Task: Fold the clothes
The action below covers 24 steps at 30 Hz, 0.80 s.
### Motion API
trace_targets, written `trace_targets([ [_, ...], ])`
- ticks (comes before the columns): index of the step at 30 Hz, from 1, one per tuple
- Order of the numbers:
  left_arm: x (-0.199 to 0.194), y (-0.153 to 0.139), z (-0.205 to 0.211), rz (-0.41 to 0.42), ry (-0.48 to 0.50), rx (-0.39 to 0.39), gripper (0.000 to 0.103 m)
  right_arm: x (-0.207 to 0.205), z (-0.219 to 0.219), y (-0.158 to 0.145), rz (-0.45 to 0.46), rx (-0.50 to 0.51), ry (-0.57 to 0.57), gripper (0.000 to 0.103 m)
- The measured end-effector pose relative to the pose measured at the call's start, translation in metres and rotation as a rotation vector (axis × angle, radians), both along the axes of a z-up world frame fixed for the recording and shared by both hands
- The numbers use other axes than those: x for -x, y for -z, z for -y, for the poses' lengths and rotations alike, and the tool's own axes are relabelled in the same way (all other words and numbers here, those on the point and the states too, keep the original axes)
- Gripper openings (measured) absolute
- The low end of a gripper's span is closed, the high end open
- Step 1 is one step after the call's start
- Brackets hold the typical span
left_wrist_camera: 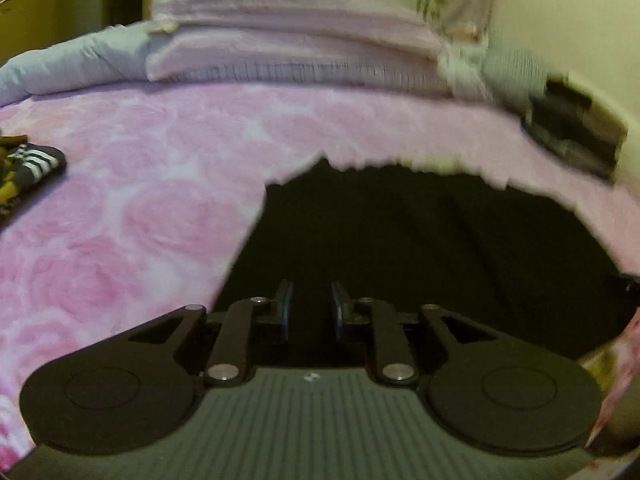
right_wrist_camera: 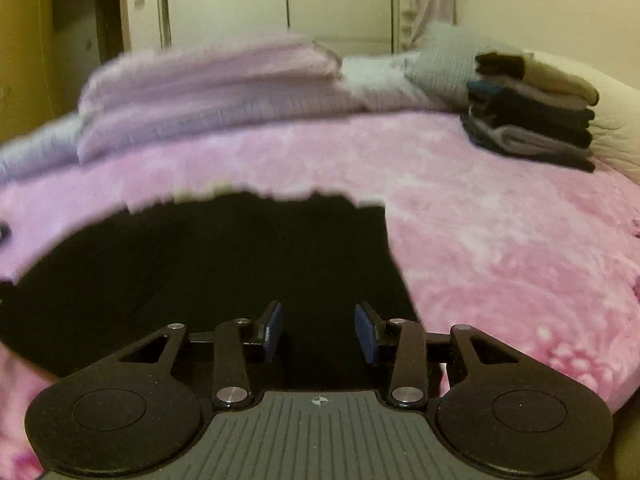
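A black garment (left_wrist_camera: 420, 240) lies spread on the pink rose-patterned blanket (left_wrist_camera: 140, 200), its far edge blurred. My left gripper (left_wrist_camera: 311, 286) hovers over the garment's near left part; its blue pads stand a narrow gap apart, and only dark cloth shows behind the gap. In the right wrist view the same black garment (right_wrist_camera: 200, 264) fills the lower left. My right gripper (right_wrist_camera: 319, 306) sits over its near right corner, open, with its pads wide apart and nothing pinched between them.
A stack of folded clothes (right_wrist_camera: 532, 112) stands at the bed's far right. Folded pale pink blankets (right_wrist_camera: 208, 88) and a grey cushion (right_wrist_camera: 448, 64) line the far side. A dark striped item (left_wrist_camera: 36, 164) lies at the left edge. A wardrobe (right_wrist_camera: 280, 0) stands behind the bed.
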State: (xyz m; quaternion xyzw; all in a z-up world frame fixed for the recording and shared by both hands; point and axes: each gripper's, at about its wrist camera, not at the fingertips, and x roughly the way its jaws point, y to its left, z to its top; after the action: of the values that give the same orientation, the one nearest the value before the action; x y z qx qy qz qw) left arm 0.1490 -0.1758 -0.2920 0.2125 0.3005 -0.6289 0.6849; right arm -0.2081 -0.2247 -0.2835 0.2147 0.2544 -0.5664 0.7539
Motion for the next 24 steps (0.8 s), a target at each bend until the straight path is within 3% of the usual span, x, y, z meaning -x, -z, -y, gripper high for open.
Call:
trace_targets([
  [2,-0.003,0.016,0.002,0.013,-0.006,-0.022,0.017,0.009,0.006,0.019,-0.045,-0.013,0.049,0.036],
  [4,-0.004,0.017,-0.002,0.022,-0.005,-0.021,0.016,0.023,0.01,0.025,0.016,-0.036,0.062,0.036],
  [6,0.002,0.011,-0.003,0.064,-0.013,-0.044,0.016,0.034,0.012,0.019,0.077,-0.084,0.103,0.036],
  [8,0.01,0.002,-0.009,0.087,-0.016,-0.062,0.017,0.031,0.01,0.009,0.066,-0.113,0.126,0.036],
  [10,0.017,-0.007,-0.015,0.077,-0.028,-0.076,0.024,0.028,-0.003,-0.008,0.052,-0.11,0.14,0.038],
  [14,0.036,-0.029,-0.043,0.055,-0.022,-0.085,0.037,0.016,-0.027,-0.024,0.069,-0.16,0.118,0.057],
  [24,0.08,-0.065,-0.104,0.065,0.035,-0.069,0.05,-0.001,-0.102,-0.059,0.041,-0.132,0.016,0.061],
])
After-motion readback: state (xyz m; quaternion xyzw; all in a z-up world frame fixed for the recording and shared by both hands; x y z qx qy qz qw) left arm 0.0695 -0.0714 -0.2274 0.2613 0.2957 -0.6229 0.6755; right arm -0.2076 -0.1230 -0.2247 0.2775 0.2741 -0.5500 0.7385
